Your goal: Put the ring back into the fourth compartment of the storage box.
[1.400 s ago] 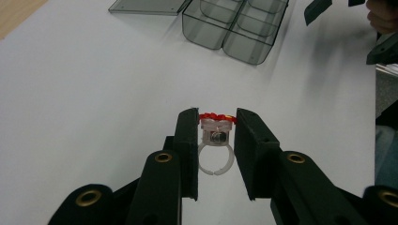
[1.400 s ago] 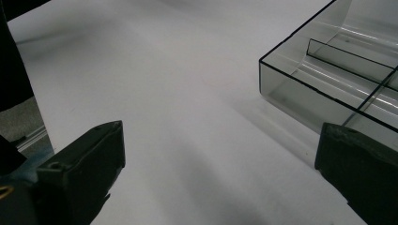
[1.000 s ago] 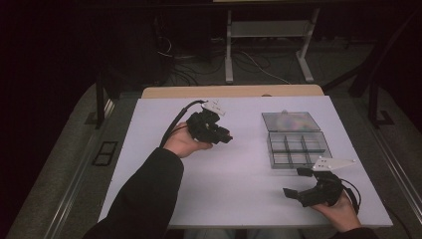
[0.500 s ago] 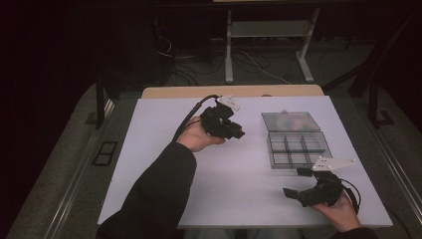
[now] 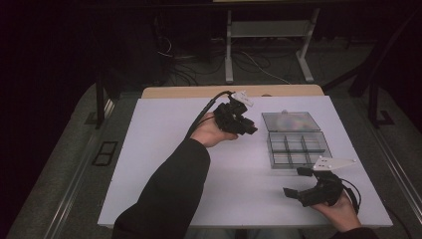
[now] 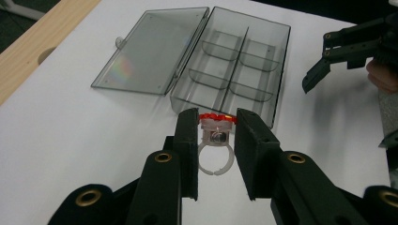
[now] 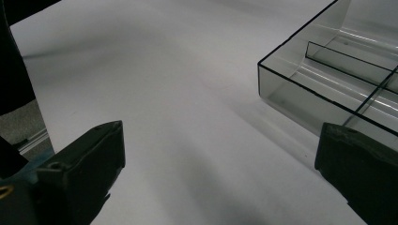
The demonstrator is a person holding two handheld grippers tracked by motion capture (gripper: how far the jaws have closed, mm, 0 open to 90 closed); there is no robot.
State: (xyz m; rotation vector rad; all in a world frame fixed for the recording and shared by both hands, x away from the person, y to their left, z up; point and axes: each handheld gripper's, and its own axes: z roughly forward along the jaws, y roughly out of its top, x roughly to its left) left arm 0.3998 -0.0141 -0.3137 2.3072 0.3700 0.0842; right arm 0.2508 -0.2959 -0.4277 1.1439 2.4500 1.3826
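At the left of the high view, the person's left forearm reaches across the white table (image 5: 164,149), and the left gripper (image 5: 247,128) is held above the tabletop, its tips pointing toward the clear plastic box (image 5: 297,148). In the left gripper view, its two black jaws are drawn in close and pinch a small plastic ring (image 6: 215,149) between their pads. The ring's red-beaded top sits level with the fingertips, and its pale open band hangs below, between the jaw faces. The ring is clamped clear of the table, not resting on it.

Just beyond those fingertips lies the box, with its hinged lid (image 6: 152,49) thrown flat open to the left of the tray. The tray is split by dividers into compartments, and its near wall sits just ahead of the held ring. No item can be made out in the compartments.

Farther right, the right gripper (image 5: 298,183) rests low near the table's front edge, in the person's right hand (image 5: 342,211), well apart from the left one. Its jaws stand wide apart with nothing between them. In the right gripper view, bare white table lies between the fingers, and a corner of the box (image 7: 324,89) sits just ahead of the right-hand finger, not touching it.
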